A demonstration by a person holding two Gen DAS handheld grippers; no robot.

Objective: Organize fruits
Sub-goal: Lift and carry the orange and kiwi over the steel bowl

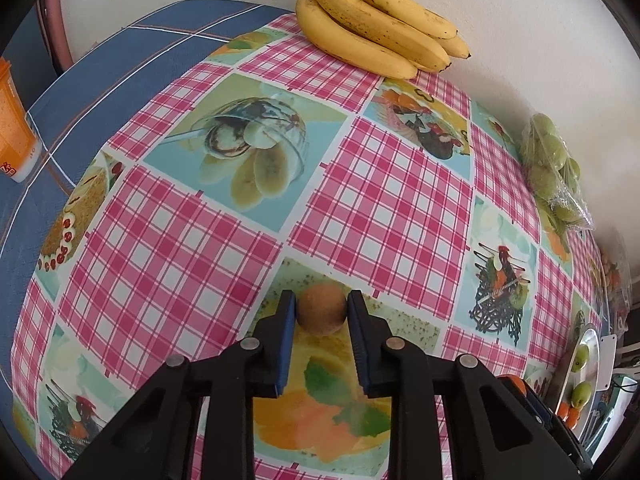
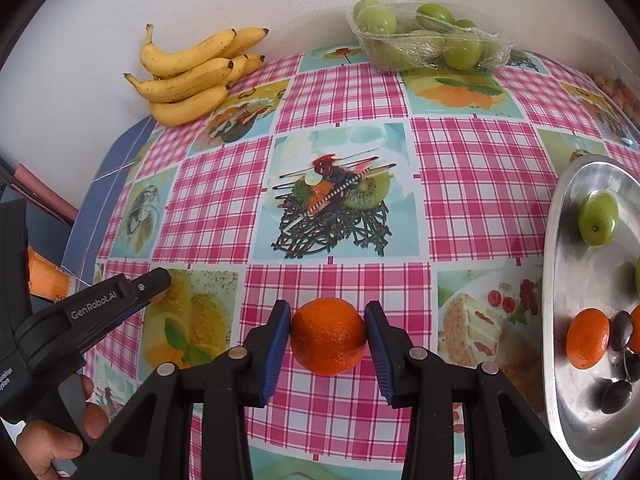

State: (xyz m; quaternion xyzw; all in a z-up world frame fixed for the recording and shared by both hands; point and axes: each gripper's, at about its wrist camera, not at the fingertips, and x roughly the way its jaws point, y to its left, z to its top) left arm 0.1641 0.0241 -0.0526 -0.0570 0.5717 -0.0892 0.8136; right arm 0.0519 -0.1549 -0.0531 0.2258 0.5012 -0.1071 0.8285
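Orange citrus fruit (image 2: 327,336) — nearest item in the right wrist view, clamped between the blue pads (image 2: 276,344) of the right claw (image 2: 327,334), over pink-check oilcloth on the table (image 2: 332,92).
Brown round fruit (image 1: 322,309) — nearest item in the left wrist view, squeezed by the left claw (image 1: 322,308), pads touching both sides; it sits on a printed dessert square of the cloth. From the right view the left claw's tip (image 2: 154,284) is down at the cloth, w/ a person's hand (image 2: 60,440) on its handle.
Metal tray (image 2: 560,280) — right edge of table, near the right claw. Holds a green fruit (image 2: 599,218), an orange fruit (image 2: 587,338), dark oval fruits (image 2: 618,396).
Orange cup (image 1: 14,128) — far left, on blue checked cloth (image 1: 120,60) beyond the oilcloth.
Clear wrapped pack of green fruits (image 2: 428,38) — back of table, by the wall.
Banana bunch (image 1: 376,24) — back left, against the wall; yellow w/ brown specks.
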